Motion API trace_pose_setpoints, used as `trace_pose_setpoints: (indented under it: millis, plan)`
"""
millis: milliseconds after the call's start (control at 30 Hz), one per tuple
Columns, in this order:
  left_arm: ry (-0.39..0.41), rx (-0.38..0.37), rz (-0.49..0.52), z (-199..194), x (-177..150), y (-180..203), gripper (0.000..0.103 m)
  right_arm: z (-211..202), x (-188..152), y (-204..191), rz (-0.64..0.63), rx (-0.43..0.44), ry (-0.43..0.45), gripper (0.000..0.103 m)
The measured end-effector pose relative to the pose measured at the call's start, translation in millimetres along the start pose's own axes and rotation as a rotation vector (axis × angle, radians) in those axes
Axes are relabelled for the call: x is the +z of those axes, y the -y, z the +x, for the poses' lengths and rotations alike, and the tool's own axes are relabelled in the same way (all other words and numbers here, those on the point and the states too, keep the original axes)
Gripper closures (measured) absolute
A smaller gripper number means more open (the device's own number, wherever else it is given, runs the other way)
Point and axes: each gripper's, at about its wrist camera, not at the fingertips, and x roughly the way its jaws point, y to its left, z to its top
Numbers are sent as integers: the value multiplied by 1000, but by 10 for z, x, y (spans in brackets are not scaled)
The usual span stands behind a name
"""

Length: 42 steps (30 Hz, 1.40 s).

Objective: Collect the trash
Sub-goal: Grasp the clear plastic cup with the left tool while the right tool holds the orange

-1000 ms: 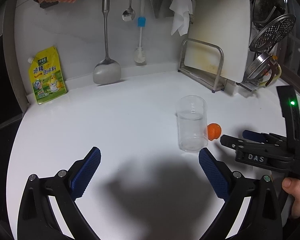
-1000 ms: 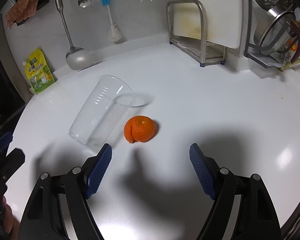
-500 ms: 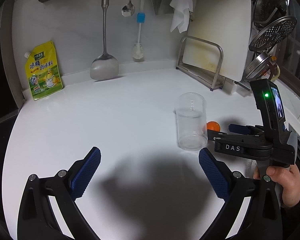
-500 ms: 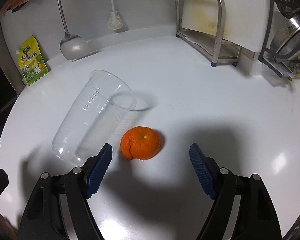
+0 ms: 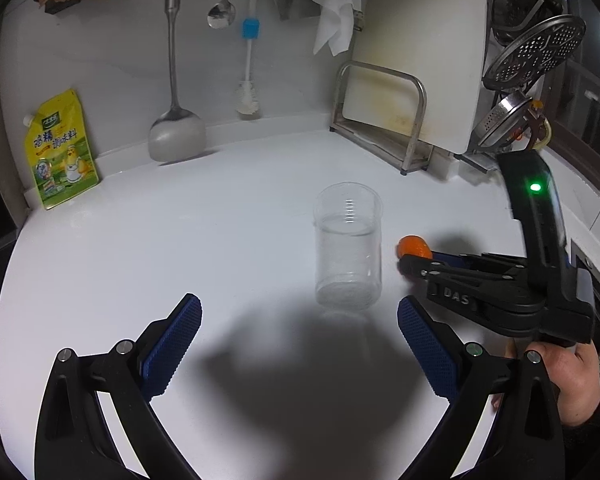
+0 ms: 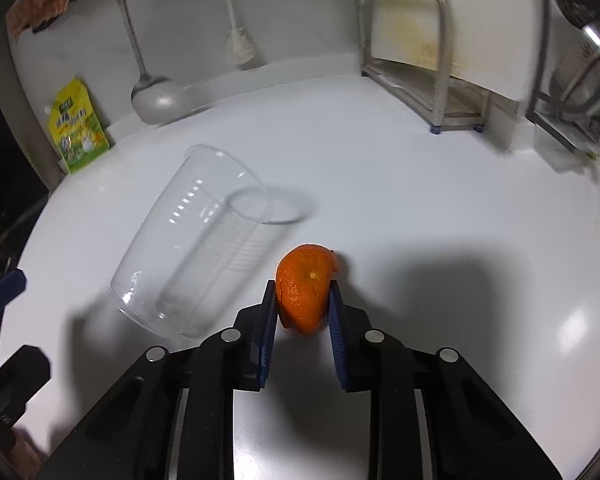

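An orange peel, shaped like a small orange, lies on the white counter just right of a clear plastic cup. My right gripper has its jaws closing on the peel, and both blue pads press its sides. In the left wrist view the cup stands upright, and the peel shows at the tip of the right gripper, which a hand holds. My left gripper stays open in front of the cup with nothing between its fingers.
A yellow seasoning pouch, a ladle and a dish brush line the back wall. A metal rack with a cutting board stands at the back right, beside strainers.
My right gripper moved forward over the orange peel and its jaws came together onto it. The left gripper shifted slightly and stayed open.
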Motion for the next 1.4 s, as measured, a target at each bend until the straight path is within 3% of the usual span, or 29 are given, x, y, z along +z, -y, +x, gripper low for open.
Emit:
trace_pose_setpoints:
  millis: [133, 433, 833, 1167, 1233, 1400]
  plan:
    - [-20, -15, -10, 129, 75, 100, 7, -139, -70, 219, 62, 10, 24, 80]
    - [-54, 39, -4, 504, 272, 288, 7, -253, -119, 471, 121, -5, 59, 80]
    - [-147, 110, 4, 957, 362, 365, 6, -307, -126, 526, 159, 27, 81, 80]
    - [-150, 119, 16, 1047, 381, 368, 9, -271, -147, 521, 164, 35, 72, 80]
    - [-154, 106, 14, 1056, 373, 361, 25, -266, -147, 526, 167, 39, 71, 80]
    - [-184, 65, 0, 1109, 341, 345, 49, -258, -135, 542, 164, 37, 71, 80]
